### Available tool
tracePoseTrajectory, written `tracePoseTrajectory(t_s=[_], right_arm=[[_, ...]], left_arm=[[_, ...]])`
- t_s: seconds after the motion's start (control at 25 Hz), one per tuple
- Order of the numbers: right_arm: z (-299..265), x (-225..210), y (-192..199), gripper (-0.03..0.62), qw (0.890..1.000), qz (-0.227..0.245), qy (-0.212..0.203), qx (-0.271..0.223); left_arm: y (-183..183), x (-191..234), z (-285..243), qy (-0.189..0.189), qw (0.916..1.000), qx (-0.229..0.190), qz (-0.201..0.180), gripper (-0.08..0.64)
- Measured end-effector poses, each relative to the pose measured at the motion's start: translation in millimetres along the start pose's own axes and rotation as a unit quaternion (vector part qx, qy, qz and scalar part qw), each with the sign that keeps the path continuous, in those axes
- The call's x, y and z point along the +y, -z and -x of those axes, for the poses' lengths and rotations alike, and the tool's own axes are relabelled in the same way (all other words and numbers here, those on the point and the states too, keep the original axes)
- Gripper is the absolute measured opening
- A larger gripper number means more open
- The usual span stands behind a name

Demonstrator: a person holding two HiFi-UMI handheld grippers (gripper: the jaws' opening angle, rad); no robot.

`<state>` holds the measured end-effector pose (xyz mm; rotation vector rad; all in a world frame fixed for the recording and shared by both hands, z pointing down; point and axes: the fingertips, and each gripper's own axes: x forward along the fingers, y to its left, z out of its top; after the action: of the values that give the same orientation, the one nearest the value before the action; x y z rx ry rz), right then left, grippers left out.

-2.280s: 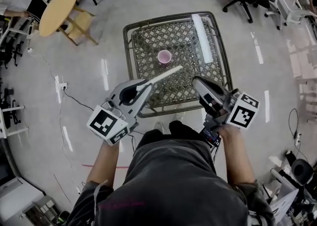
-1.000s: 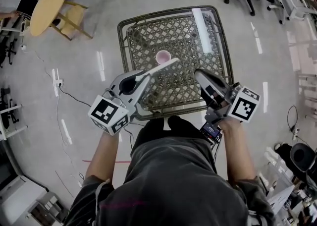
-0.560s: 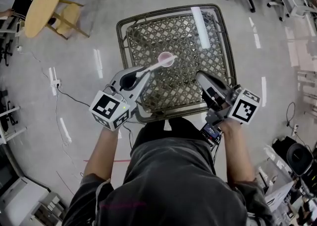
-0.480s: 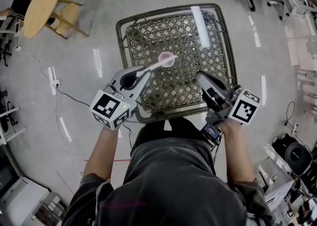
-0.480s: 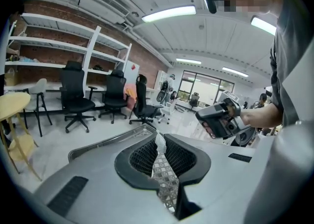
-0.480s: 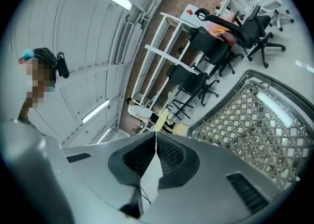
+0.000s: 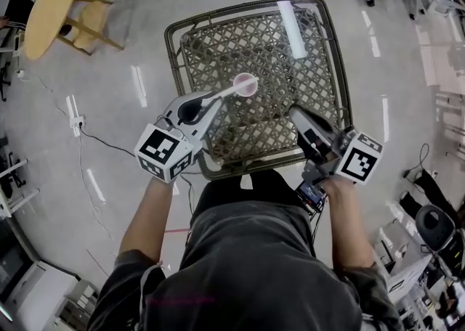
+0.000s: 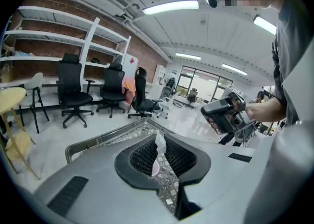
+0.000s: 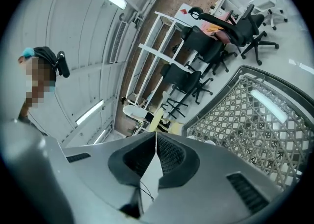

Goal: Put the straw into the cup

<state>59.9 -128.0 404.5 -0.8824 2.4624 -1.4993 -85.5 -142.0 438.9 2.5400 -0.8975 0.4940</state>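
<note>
Two tongs: left tongs (image 7: 218, 96) pinch straw (image 7: 234, 89) at cup (image 7: 244, 93), right tongs (image 7: 294, 112) closed, empty.

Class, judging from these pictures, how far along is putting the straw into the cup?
Done: straw picked up, clamped in the left tool. In hand: its tip hangs at the pink cup's mouth. Left: lower it in, release. The right tool is shut, empty.

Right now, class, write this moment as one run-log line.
left gripper: shut on straw | straw tip: at pink cup | right gripper: shut, empty
</note>
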Motion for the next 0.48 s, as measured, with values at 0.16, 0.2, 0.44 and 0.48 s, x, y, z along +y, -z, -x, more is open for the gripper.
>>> tracePoseTrajectory(t_s=[0.16, 0.2, 0.44, 0.48], right_arm=[[-0.5, -1.8, 9.3, 0.015, 1.000, -0.005, 0.007, 0.001], [0.1, -3.8, 9.0, 0.015, 1.000, -0.006, 0.008, 0.001], [-0.4, -15.0, 10.9, 0.015, 1.000, -0.014, 0.015, 0.006], [-0.6, -15.5, 11.9, 0.015, 1.000, -0.015, 0.015, 0.007]], left_arm=[[10.7, 3.0, -1.7, 0.005, 0.9999, 0.009, 0.000, 0.049], [11.8, 3.3, -4.9, 0.006, 0.9999, 0.011, -0.001, 0.049], [19.9, 9.3, -21.3, 0.009, 0.9997, 0.024, -0.002, 0.049], [21.6, 10.4, -22.3, 0.010, 0.9996, 0.027, -0.003, 0.049]])
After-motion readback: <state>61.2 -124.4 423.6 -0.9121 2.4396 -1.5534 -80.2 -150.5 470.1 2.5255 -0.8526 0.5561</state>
